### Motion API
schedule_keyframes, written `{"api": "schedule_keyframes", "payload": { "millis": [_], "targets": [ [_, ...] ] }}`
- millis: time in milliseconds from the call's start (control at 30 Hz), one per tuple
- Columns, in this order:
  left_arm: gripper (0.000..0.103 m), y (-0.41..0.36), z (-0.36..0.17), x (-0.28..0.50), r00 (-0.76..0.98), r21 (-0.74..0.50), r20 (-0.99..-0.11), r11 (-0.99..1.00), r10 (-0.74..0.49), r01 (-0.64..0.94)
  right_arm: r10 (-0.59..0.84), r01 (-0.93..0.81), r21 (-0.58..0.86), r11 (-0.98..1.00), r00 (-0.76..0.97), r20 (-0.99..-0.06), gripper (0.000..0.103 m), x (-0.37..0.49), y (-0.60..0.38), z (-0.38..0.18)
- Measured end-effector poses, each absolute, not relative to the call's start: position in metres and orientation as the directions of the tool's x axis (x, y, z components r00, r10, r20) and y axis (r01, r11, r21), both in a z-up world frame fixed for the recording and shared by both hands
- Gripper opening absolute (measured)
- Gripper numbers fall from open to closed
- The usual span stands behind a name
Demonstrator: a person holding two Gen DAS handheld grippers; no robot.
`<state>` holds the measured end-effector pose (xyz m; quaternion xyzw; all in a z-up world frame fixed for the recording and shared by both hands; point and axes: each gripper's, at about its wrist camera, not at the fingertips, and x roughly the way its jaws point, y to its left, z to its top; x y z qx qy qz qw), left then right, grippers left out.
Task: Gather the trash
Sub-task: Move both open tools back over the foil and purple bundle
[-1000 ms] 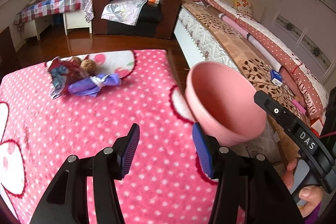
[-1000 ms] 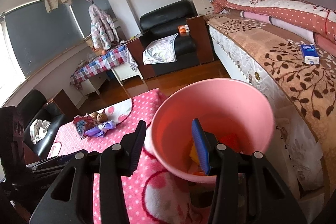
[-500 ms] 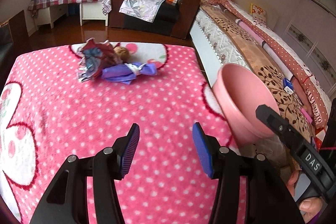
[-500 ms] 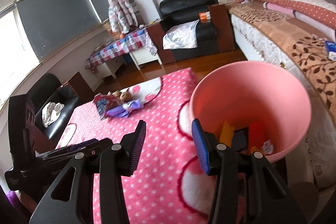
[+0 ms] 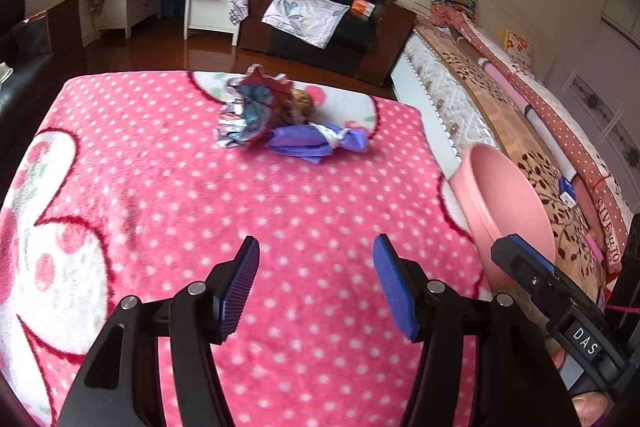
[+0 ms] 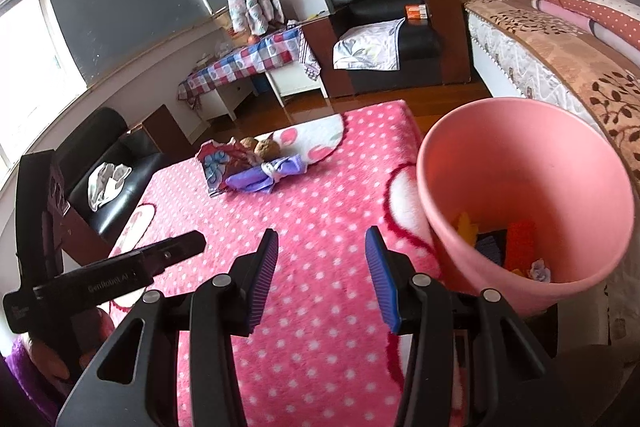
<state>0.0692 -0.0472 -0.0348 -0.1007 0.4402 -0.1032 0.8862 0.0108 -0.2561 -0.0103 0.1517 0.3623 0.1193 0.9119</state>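
Fingers of left gripper [image 5: 316,283]: spreading wider, gripping nothing, hovering over pink dotted blanket [image 5: 160,187]. Right gripper [image 6: 320,271]: fingers standing moderately apart, empty. Purple wrapper [image 5: 316,143] and crumpled foil wrapper [image 5: 252,115]: lying together at blanket's far end. Pink bucket [image 6: 520,163]: sitting just beside blanket's right edge.

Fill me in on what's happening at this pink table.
A person is clearing trash with a claw in each hand. Both the left claw and the right claw are empty above the pink polka-dot cloth, and the left one's jaws are opening. A crumpled wrapper, a purple wrapper and some walnuts wait at the far end. The pink bin at the table's edge already holds a few scraps.
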Motion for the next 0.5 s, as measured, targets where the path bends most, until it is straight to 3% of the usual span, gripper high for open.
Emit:
{"api": "schedule_keyframes", "payload": {
  "millis": [500],
  "targets": [
    [0.060,-0.011,-0.030,0.101,0.630,-0.281,-0.737,0.959,-0.243,0.041,0.371,-0.158,0.359,0.920,0.648,-0.665,0.046,0.029,-0.225,-0.028]
  ]
}}
